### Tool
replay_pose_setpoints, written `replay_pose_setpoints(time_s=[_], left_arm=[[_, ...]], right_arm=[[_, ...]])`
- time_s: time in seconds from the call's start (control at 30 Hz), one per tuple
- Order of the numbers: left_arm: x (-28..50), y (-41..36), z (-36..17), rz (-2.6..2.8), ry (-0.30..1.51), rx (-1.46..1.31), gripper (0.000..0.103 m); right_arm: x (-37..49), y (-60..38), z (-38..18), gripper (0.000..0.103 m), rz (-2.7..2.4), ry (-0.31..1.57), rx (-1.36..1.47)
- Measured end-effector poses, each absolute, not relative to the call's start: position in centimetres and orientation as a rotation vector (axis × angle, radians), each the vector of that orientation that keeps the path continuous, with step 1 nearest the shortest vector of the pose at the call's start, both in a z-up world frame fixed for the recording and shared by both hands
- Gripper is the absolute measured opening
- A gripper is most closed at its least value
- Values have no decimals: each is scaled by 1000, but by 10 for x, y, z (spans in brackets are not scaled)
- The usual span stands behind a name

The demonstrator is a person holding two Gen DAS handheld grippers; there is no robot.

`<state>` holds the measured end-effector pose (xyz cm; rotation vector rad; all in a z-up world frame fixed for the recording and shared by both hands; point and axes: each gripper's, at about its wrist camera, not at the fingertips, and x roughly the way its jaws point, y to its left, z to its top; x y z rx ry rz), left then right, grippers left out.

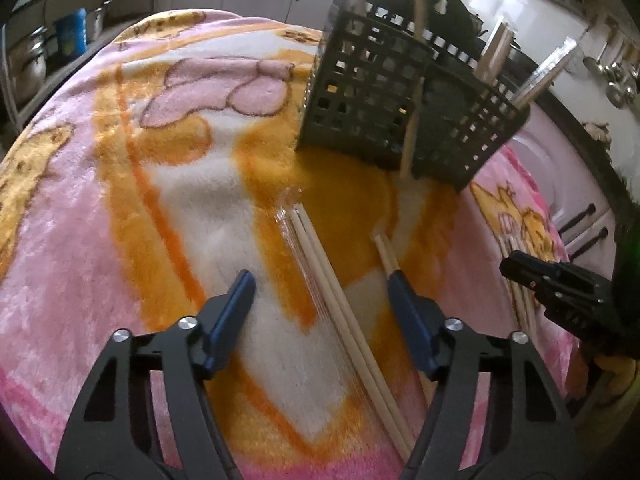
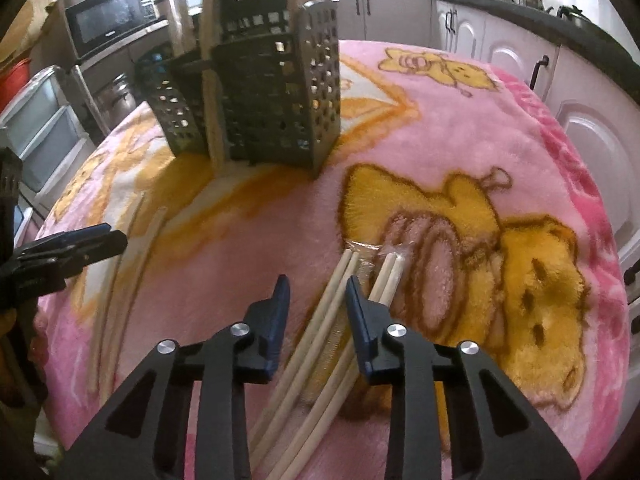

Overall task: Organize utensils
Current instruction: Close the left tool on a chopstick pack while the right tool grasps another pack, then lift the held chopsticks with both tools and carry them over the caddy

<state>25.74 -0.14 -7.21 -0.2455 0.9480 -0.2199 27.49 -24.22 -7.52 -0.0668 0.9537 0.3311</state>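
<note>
A dark perforated utensil caddy (image 1: 400, 100) stands on the pink and orange blanket, with several wrapped chopstick pairs upright in it; it also shows in the right wrist view (image 2: 264, 92). My left gripper (image 1: 322, 284) is open, low over a wrapped chopstick pair (image 1: 332, 292) lying between its fingers. A second pair (image 1: 386, 250) lies by its right finger. My right gripper (image 2: 318, 288) is open over a chopstick pair (image 2: 320, 320), with another wrapped pair (image 2: 386, 280) just right of it. The right gripper also shows in the left wrist view (image 1: 560, 288), the left one in the right wrist view (image 2: 72, 246).
The blanket (image 1: 180, 184) covers a round table. Two more chopstick pairs (image 2: 128, 264) lie at the left in the right wrist view. White cabinets (image 2: 500, 52) and a counter ring the table; a microwave (image 2: 108, 16) and steel pots (image 1: 28, 60) stand behind.
</note>
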Motion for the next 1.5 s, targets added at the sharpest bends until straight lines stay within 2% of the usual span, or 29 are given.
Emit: replay_pose_setpoints(time_s=[0.2,0.47,0.53,0.63,0.67,0.73,0.83,1.1,1.37,1.5], left_arm=[[273,8,-72,-223,978,-275,44],[296,15,-71,-259,1047,-305,41],[301,16,-72,-264,1061,-317,38],[305,18,-73,-268,1071,-337,33],[305,18,-73,-264,1075,-331,31],[306,17,-72,-250,1087,-295,15],[308,26,-71,-258,1094,-328,7],[297,31,-37,-316,981,-360,4],[281,11,36,-302,733,-206,1],[279,5,55,-301,662,-172,1]], right_arm=[[292,-244,-79,26,313,1014,-50],[325,-236,-78,26,328,1118,27],[331,-230,-78,16,338,1134,31],[336,-221,-77,13,356,1135,32],[337,-218,-76,12,368,1129,42],[336,-216,-73,11,420,1129,95],[331,-209,-65,11,482,1093,141],[315,-206,-28,11,601,950,181],[300,-212,9,10,593,736,145],[296,-212,24,10,567,634,118]])
